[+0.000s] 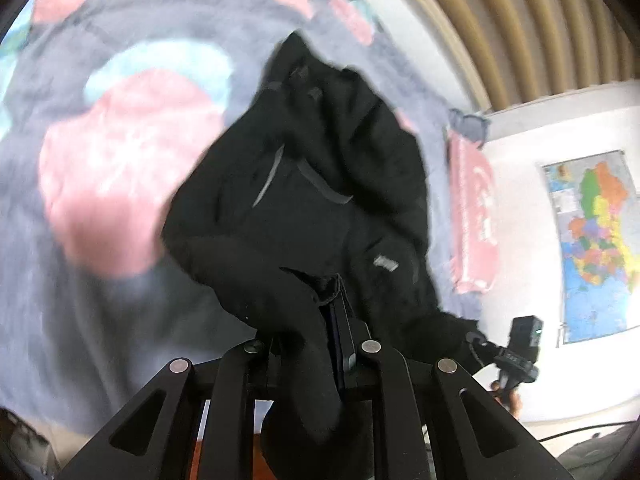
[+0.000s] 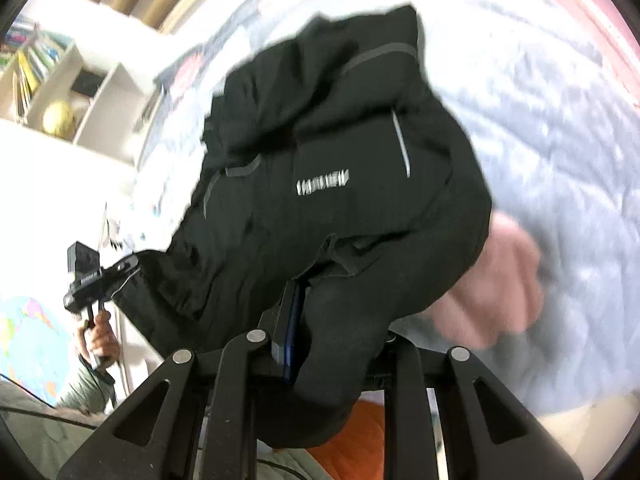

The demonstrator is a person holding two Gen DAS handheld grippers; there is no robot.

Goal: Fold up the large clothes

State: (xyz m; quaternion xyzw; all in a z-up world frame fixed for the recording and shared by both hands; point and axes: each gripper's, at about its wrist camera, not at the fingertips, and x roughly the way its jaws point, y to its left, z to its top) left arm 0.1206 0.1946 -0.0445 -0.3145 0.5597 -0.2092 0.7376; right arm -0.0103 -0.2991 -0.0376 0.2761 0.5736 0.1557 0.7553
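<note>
Over the fuzzy grey blanket (image 1: 132,320) with pink blotches, we hold a crumpled black jacket (image 1: 320,184) with thin grey piping aloft, our left claw (image 1: 336,320) and right claw (image 2: 296,320) each clamped tight on its soft hem.

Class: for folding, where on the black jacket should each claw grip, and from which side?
Grip the black jacket at its near edge, one bunched corner per claw, coming from above. Both claws, left and right, are clamped there, and it hangs over the blanket.
</note>
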